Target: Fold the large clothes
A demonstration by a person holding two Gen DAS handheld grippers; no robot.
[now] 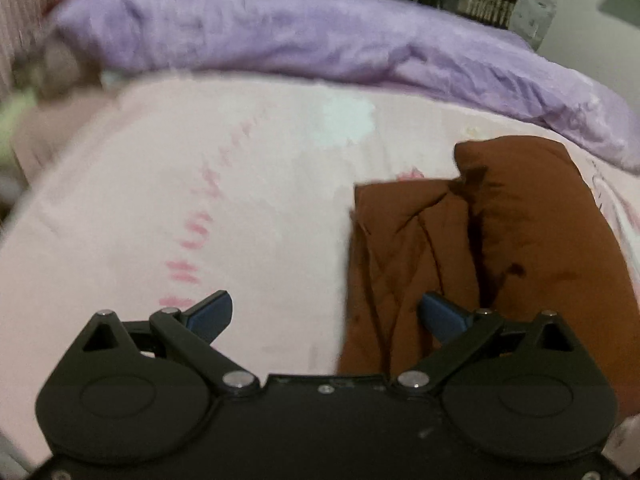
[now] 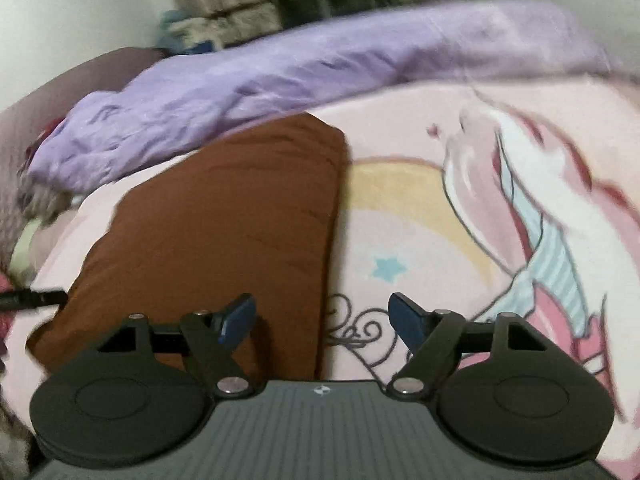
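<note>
A brown garment (image 1: 520, 248) lies folded into a thick block on the pink bed sheet (image 1: 160, 220), at the right of the left wrist view. My left gripper (image 1: 326, 316) hovers open over the garment's left edge, nothing between its blue pads (image 1: 212, 312). In the right wrist view the same brown garment (image 2: 224, 224) fills the left half, smooth on top. My right gripper (image 2: 322, 316) stands open above the garment's right edge, its left pad over the cloth, its right pad over the sheet (image 2: 400, 220). Neither gripper holds the garment.
A crumpled purple blanket (image 1: 280, 36) runs along the far side of the bed and shows again as the purple blanket (image 2: 280, 76) in the right wrist view. The sheet carries a unicorn print (image 2: 540, 208). A dark cable (image 2: 32, 300) enters at the left. Curtains hang behind.
</note>
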